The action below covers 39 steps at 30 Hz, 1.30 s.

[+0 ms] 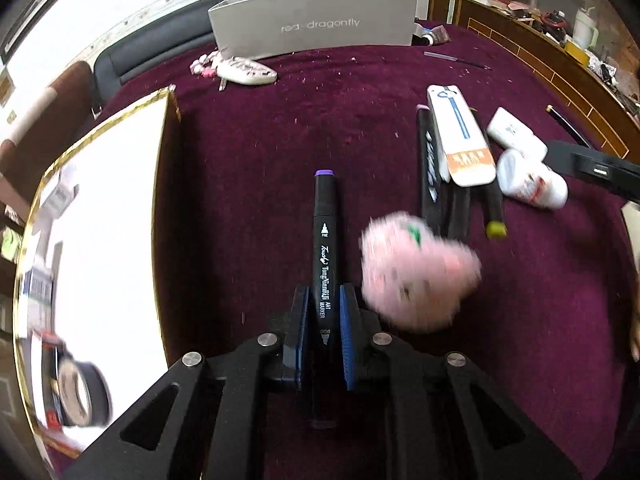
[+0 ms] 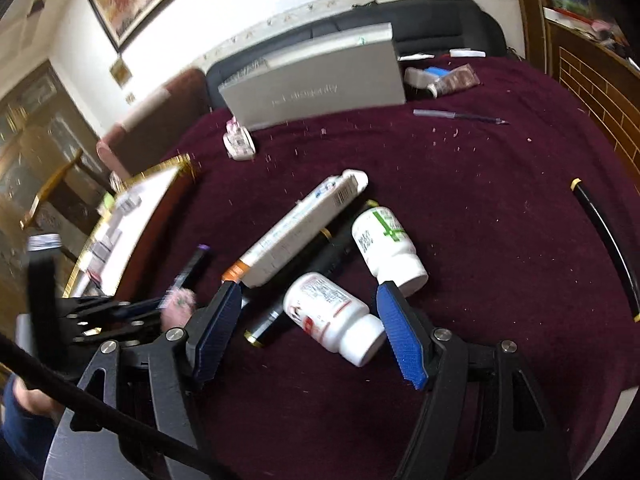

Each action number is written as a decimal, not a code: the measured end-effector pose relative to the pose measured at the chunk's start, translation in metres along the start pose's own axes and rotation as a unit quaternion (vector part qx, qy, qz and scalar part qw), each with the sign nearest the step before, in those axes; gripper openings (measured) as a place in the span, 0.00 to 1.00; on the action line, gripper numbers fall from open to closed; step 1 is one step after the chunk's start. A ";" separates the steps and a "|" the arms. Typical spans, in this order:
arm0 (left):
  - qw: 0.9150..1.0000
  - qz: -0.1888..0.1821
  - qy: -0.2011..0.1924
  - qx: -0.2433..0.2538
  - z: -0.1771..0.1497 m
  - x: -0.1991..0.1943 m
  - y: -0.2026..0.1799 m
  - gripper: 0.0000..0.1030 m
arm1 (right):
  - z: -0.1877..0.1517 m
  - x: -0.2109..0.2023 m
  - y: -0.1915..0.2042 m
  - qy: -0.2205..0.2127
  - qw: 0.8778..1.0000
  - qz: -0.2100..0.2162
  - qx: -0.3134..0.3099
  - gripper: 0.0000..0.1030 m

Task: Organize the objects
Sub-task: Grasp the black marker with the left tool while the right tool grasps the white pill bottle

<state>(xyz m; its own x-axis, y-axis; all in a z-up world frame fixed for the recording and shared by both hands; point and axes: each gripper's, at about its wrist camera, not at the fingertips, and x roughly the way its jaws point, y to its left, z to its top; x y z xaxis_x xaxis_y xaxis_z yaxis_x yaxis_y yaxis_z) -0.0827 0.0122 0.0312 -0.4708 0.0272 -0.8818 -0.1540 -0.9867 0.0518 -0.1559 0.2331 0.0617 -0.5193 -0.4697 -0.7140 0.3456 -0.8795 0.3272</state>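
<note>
My left gripper [image 1: 324, 294] is shut on a black art marker [image 1: 325, 240] with a purple cap, which points away over the dark red cloth. A blurred pink fluffy thing [image 1: 416, 268] sits just right of it. The white gold-rimmed box [image 1: 100, 200] is to the left. In the right wrist view my right gripper [image 2: 309, 286] is open, its blue pads on either side of a lying white bottle with a red label [image 2: 332, 316]. Beyond it lie a green-cross bottle [image 2: 388, 244], a long white carton [image 2: 296, 228] and black markers [image 2: 332, 256].
A grey shoe box [image 1: 316, 20] stands at the back, with tubes [image 2: 452, 80] beside it and a pen [image 2: 460, 116] in front. A black rod with gold ends [image 2: 608, 240] lies at the right edge. A tape roll [image 1: 80, 392] lies in the white box.
</note>
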 end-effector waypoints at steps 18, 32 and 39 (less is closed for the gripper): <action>0.996 -0.015 -0.062 -0.061 -0.004 0.001 0.010 0.11 | -0.017 0.026 0.013 0.032 0.993 -0.083 -0.074 0.32; 0.986 -0.036 -0.133 -0.095 -0.005 -0.022 0.028 0.11 | -0.007 -0.003 0.027 -0.051 0.998 -0.002 -0.030 0.32; 0.983 -0.041 -0.149 -0.104 -0.005 -0.033 0.034 0.11 | -0.012 0.007 0.042 -0.044 0.998 0.006 -0.049 0.32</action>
<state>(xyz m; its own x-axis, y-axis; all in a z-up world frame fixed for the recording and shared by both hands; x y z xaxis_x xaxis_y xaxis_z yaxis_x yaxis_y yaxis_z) -0.0683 -0.0232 0.0603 -0.7018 0.1231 -0.7016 -0.0350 -0.9897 -0.1386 -0.1359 0.1934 0.0633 -0.5797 -0.4896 -0.6514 0.4255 -0.8636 0.2704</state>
